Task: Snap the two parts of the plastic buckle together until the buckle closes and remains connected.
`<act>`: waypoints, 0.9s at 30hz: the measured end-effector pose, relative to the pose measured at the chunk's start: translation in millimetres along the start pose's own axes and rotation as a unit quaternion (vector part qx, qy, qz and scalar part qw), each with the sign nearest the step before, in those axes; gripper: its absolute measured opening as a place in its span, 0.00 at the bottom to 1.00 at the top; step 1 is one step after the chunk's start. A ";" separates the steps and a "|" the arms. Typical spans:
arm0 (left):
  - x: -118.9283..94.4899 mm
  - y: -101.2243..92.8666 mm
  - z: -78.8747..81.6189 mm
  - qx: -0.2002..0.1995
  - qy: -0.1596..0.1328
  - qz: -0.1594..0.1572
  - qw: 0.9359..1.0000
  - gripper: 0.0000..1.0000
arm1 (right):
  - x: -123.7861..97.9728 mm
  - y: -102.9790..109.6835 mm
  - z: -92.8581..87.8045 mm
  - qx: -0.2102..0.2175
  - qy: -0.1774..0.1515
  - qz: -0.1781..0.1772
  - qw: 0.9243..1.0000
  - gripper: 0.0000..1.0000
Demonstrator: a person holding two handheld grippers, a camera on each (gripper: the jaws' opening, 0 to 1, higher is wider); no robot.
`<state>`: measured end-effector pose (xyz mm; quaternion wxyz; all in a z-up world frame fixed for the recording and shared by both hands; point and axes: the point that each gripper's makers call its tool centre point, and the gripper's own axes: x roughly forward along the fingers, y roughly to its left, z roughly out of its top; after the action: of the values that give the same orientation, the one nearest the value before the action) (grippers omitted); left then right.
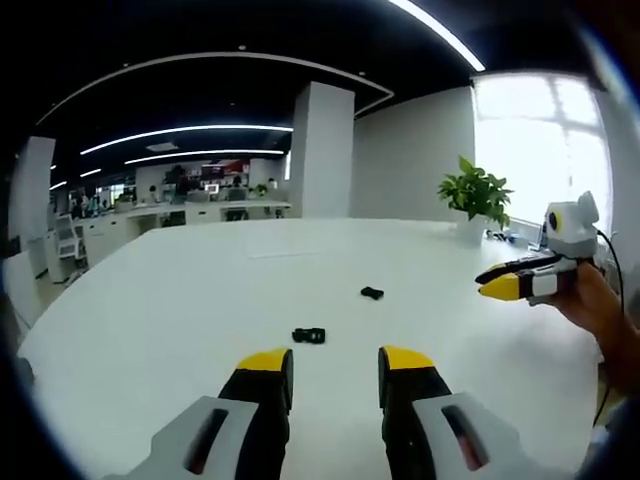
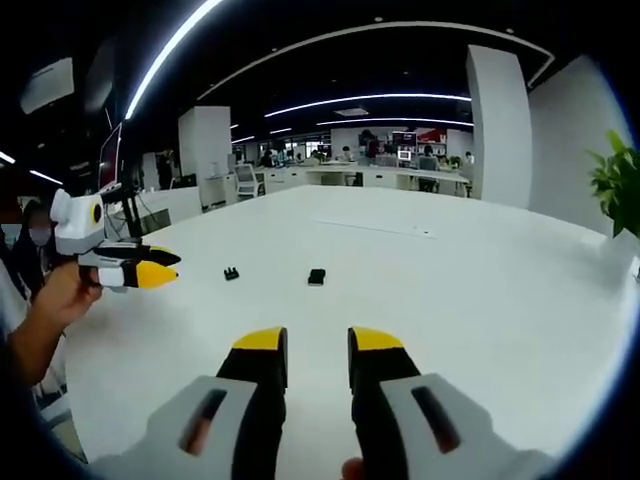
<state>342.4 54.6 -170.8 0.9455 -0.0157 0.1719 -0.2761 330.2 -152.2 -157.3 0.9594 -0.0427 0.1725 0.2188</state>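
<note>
Two black buckle parts lie apart on the white table (image 1: pixel 180 300). In the left gripper view one part (image 1: pixel 309 336) sits just ahead of my left gripper (image 1: pixel 335 365), which is open and holds nothing. The other part (image 1: pixel 372 293) lies farther off to the right. My right gripper (image 1: pixel 512 282) hovers over the table's right side in a hand. In the right gripper view both parts (image 2: pixel 231 273) (image 2: pixel 317 277) lie ahead of my open, unloaded right gripper (image 2: pixel 318 350). The left gripper (image 2: pixel 135 272) hangs at the left, above the table.
A potted plant (image 1: pixel 478 195) stands at the table's far right corner near a bright window and shows at the edge of the right gripper view (image 2: pixel 615 180). A white pillar (image 1: pixel 322 150) and office desks lie beyond the table. A person's arm (image 2: pixel 45 310) reaches in.
</note>
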 end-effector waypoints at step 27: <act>25.6 6.7 -1.5 0.021 0.028 0.014 0.999 0.34 | 38.0 -4.8 6.0 -0.029 0.033 -0.001 0.999 0.21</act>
<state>365.6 46.9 -181.2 0.9442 0.0143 0.1922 -0.2672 366.2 -140.2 -164.9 0.9518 -0.0782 0.1972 0.2216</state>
